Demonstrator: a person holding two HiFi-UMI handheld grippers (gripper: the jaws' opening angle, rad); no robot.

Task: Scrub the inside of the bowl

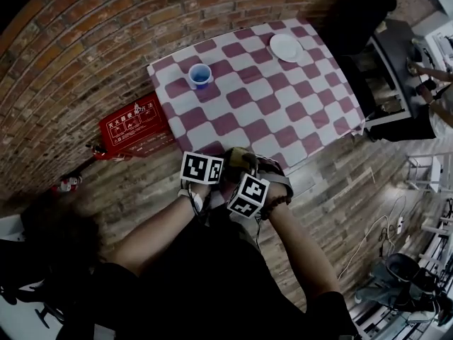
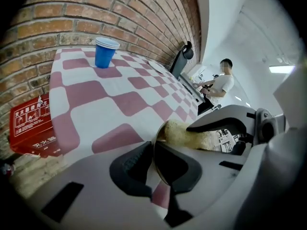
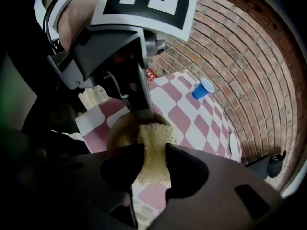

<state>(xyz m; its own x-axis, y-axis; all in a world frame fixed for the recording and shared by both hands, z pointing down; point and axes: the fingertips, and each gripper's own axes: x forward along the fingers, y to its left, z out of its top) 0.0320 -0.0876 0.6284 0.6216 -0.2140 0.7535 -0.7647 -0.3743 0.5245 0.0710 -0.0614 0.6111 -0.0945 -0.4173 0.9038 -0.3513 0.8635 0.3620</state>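
Over the near edge of a checked surface [image 1: 262, 98] beside a brick wall [image 2: 96, 13]: clenched on the thin rim of the bowl [image 3: 119, 128] with the fingers [image 2: 128, 169] of the left gripper [image 2: 153, 152], pinching a yellow sponge [image 3: 153, 133] with those of the right gripper [image 3: 154, 152], sponge down inside the bowl. Probably light, stiff, slick metal, so best held at the rim against twisting; soft sponge, fine squeezed mid-body. Well apart from the blue cup [image 1: 200, 75] and white plate [image 1: 286, 47].

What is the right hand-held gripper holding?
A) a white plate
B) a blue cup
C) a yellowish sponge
C: the right hand-held gripper has the sponge pinched between its jaws, inside the bowl.
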